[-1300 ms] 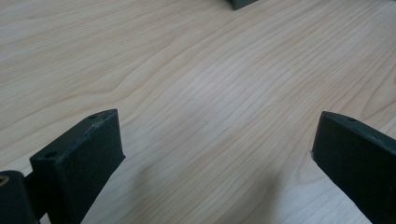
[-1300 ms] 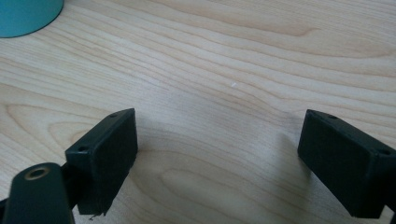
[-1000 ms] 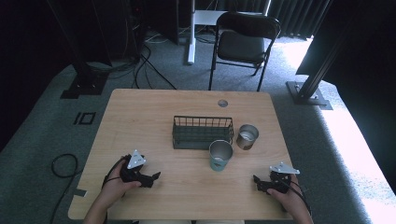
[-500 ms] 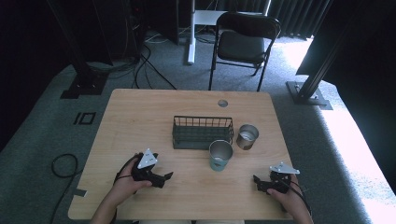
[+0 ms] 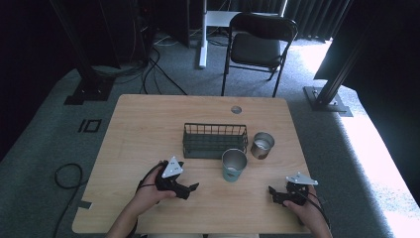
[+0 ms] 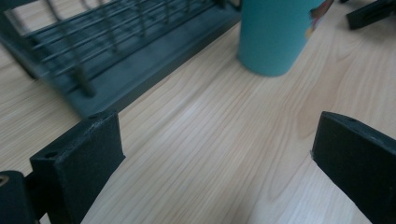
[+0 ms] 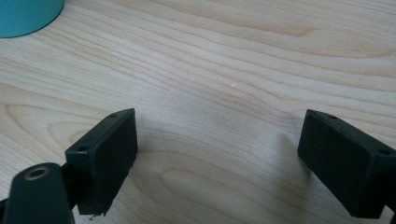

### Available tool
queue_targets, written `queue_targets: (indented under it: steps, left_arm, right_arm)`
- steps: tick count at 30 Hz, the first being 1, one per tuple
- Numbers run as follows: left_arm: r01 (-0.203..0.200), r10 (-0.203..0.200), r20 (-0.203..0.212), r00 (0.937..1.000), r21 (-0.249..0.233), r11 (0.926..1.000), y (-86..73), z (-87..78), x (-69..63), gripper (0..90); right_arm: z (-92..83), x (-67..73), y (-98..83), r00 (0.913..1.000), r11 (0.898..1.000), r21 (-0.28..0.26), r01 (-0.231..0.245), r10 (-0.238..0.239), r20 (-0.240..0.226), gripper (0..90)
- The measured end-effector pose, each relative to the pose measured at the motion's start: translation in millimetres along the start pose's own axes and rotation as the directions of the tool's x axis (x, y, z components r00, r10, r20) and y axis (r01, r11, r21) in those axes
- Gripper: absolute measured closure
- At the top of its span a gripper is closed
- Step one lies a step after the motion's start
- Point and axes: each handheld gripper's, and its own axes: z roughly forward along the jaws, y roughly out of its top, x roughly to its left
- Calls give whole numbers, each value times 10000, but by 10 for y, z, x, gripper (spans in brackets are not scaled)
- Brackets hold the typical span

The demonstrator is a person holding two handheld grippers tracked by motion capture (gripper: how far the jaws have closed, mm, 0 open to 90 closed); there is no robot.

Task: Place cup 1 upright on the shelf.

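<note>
A: One wide wooden surface (image 5: 148,129) carries everything here. What is the biggest thing on it?

B: The dark wire rack (image 5: 215,140), standing near the middle. In the left gripper view its bars and base run across the upper left, blurred.

A: And next in size?

B: The teal cup (image 5: 234,165), upright, just in front of the rack's right end. A smaller metal cup (image 5: 261,145) stands just beside the rack's right end, behind the teal one and apart from it.

A: Where is the left tool?

B: The left tool (image 5: 189,190) sits low over the surface at the near left, pointing toward the teal cup, which is near but not touched. Its jaws stand wide apart with bare wood between them; the left gripper view shows the teal cup (image 6: 276,35) beyond them at the top.

A: And the right one?

B: The right tool (image 5: 274,193) rests at the near right edge, well apart from both cups, jaws spread with nothing between them. In the right gripper view a sliver of the teal cup (image 7: 25,15) shows at the top left corner
</note>
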Motion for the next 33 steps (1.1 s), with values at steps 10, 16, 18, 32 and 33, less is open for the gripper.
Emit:
queue_targets:
  steps: [10,16,18,32,33]
  left_arm:
    - [-358,360,311,9989,-90,9993,145,215,-121,25]
    - [-498,514,581,9970,-294,9983,237,347,-199,25]
    - [-554,577,684,9960,-357,9978,270,384,-228,25]
    - [-695,779,1041,9915,-817,9942,503,674,-379,25]
    - [-662,748,1036,9918,-838,9943,517,693,-383,25]
  right_arm:
    - [0,1,0,10000,10000,3,-14,14,-3,116]
    - [0,1,0,10000,10000,3,-13,13,-3,116]
    - [0,1,0,10000,10000,3,-14,14,-2,116]
    - [0,1,0,10000,10000,2,-16,16,-1,116]
    - [-1,1,0,10000,10000,2,-14,14,-2,116]
